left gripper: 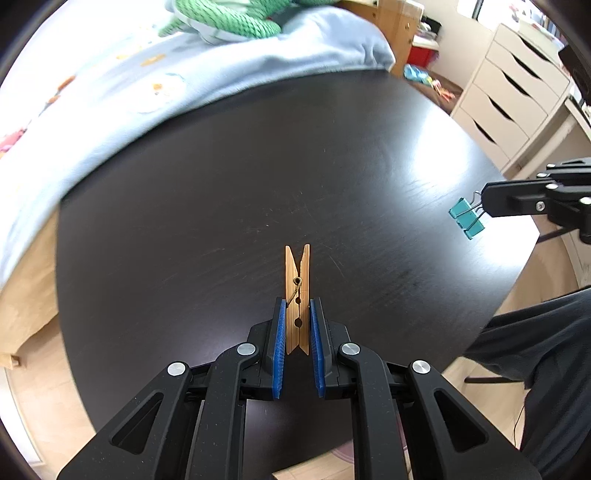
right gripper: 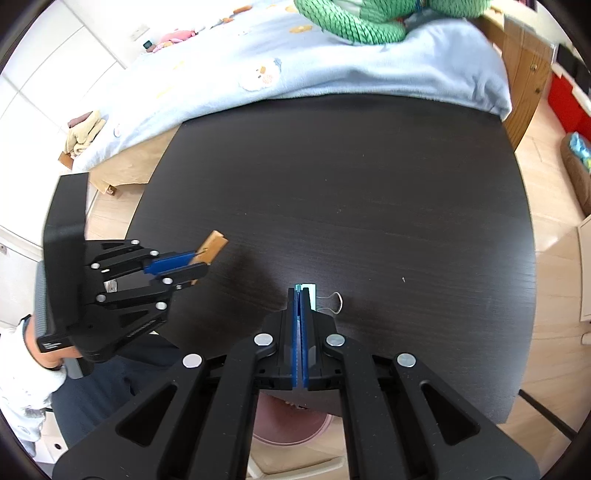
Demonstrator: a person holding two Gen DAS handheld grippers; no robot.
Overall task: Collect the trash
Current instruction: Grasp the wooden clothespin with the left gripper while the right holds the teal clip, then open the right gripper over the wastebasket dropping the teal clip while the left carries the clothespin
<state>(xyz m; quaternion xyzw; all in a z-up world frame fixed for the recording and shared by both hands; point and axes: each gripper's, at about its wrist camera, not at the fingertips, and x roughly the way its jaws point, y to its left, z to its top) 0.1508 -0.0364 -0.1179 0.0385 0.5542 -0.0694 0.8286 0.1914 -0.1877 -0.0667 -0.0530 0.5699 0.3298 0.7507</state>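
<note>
My left gripper (left gripper: 297,306) is shut on a wooden clothespin (left gripper: 297,280) and holds it above the dark table (left gripper: 258,166). The clothespin sticks out forward past the blue pads. In the right wrist view the left gripper (right gripper: 197,260) shows at the left with the clothespin (right gripper: 212,245). My right gripper (right gripper: 299,293) is shut on a teal binder clip (right gripper: 309,295); its wire handle sticks out to the right. In the left wrist view the right gripper (left gripper: 482,203) holds the teal clip (left gripper: 466,218) over the table's right edge.
A bed with a light blue blanket (left gripper: 110,92) and a green knitted toy (right gripper: 354,22) borders the table's far side. White drawers (left gripper: 513,99) stand at the right. A pink round bin (right gripper: 291,424) shows below the table's near edge. The person's dark trousers (left gripper: 535,354) are at the right.
</note>
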